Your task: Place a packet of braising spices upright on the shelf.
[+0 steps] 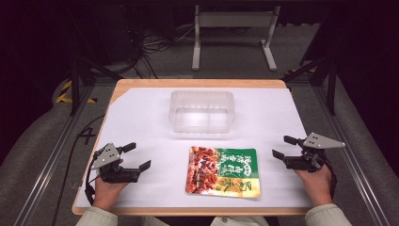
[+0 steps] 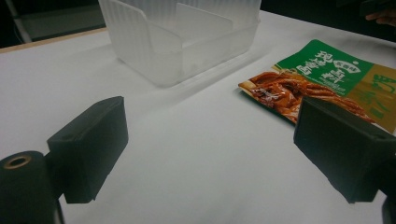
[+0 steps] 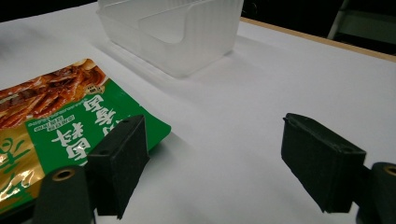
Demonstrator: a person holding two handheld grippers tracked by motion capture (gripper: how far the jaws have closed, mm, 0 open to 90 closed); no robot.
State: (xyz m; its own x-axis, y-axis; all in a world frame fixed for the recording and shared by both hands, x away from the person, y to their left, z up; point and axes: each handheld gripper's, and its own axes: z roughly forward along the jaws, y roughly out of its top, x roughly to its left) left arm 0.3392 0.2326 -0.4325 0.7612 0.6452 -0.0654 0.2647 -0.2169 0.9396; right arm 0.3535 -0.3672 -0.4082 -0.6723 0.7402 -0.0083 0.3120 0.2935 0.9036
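Now | snack packet (image 1: 222, 171): flat, green-orange, near clear bin (image 1: 202, 111) | left gripper (image 1: 137, 156), right gripper (image 1: 284, 146): fingers apart

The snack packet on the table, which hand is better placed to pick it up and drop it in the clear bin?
Probably the right. The right tool sits open beside the snack packet, nearer than the left tool, which is also open; the clear bin lies centred beyond.

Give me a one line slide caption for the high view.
Two open grippers, left gripper and right gripper, flank a snack packet lying before a clear plastic container.
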